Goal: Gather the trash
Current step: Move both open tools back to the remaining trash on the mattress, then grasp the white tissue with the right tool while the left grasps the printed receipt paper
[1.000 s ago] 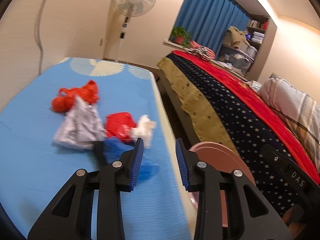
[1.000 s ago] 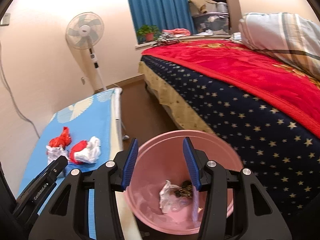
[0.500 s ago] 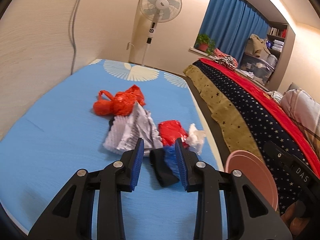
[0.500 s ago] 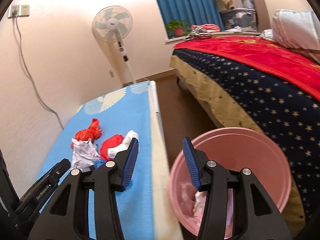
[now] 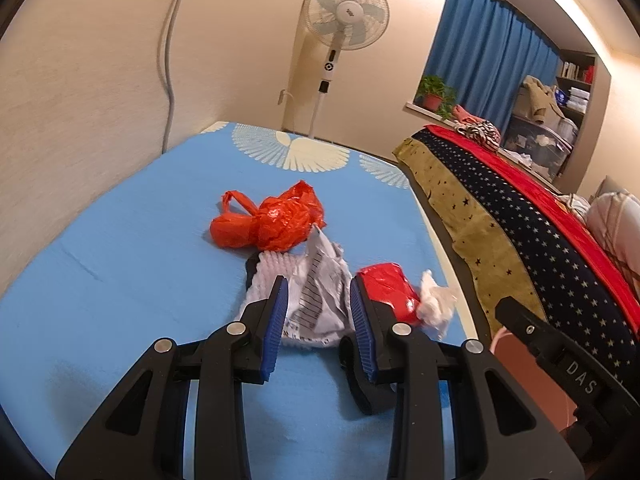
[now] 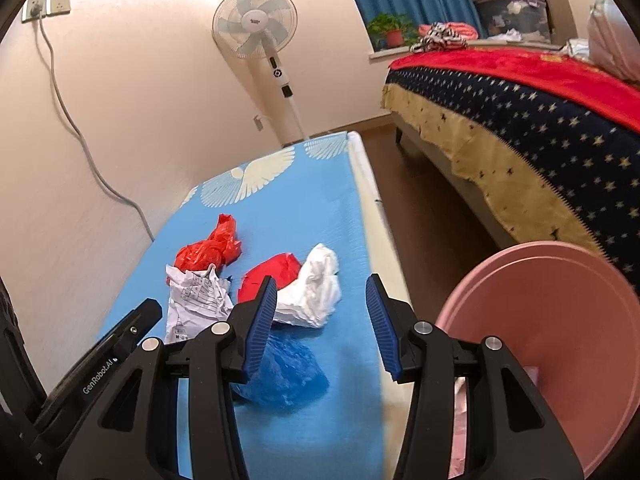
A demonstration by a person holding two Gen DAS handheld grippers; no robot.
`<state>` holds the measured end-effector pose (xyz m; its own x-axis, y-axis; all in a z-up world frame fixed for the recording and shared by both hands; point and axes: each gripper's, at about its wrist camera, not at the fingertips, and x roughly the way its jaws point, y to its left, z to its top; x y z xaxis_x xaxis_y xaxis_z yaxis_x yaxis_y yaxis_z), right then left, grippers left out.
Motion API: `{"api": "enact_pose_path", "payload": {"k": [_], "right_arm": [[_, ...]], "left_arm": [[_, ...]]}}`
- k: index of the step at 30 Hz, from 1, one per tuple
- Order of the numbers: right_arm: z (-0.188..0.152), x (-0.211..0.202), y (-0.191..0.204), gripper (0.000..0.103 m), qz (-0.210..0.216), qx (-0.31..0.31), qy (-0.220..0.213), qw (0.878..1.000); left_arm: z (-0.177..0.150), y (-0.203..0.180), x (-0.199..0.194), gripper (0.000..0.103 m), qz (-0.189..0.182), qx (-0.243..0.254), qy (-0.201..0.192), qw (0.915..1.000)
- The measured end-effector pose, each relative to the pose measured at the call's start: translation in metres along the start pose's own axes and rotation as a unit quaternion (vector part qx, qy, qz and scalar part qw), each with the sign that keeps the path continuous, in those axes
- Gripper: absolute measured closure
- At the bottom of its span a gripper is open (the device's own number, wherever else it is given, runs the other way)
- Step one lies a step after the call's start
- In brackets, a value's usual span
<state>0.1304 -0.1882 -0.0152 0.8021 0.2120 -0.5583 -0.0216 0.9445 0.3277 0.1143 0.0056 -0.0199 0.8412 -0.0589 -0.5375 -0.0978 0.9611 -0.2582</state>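
Trash lies on the blue mattress (image 5: 120,264): an orange plastic bag (image 5: 272,222), a crumpled printed paper (image 5: 316,300), a red wrapper (image 5: 390,290) and a white tissue wad (image 5: 434,306). The right wrist view shows the same pile, with the paper (image 6: 196,300), the tissue wad (image 6: 316,292) and also a blue plastic bag (image 6: 288,376). My left gripper (image 5: 318,324) is open and empty, its fingers either side of the printed paper. My right gripper (image 6: 322,320) is open and empty, above the tissue wad and blue bag. A pink bin (image 6: 560,328) stands on the floor to the right.
A standing fan (image 5: 344,32) is at the mattress's far end. A bed with a starred navy and red blanket (image 6: 540,112) runs along the right, across a narrow floor gap (image 6: 432,216). A cable (image 6: 72,120) hangs on the left wall.
Both grippers swung left from the pink bin to the trash pile. My left gripper now has its fingers around the printed paper; the right one now hovers over the tissue and blue bag.
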Motion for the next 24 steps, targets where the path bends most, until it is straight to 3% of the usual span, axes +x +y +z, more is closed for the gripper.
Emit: {"api": "enact_pose_path", "payload": {"k": [9,19,24], "right_arm": [[0.007,0.039,0.003,0.051,0.031,0.013,0.040,0.999],[-0.001,0.065,0.008,0.050,0.033,-0.003,0.082,0.996],[-0.004,0.067,0.008,0.059,0.035,-0.007,0.091,0.995]], "left_arm": [[0.007,0.010,0.023,0.057,0.004,-0.022,0.017,0.9996],[0.007,0.016,0.038,0.057,-0.012,-0.038,0.032,0.9987],[0.005,0.011,0.045,0.058,-0.024,-0.033,0.046,0.9981]]}}
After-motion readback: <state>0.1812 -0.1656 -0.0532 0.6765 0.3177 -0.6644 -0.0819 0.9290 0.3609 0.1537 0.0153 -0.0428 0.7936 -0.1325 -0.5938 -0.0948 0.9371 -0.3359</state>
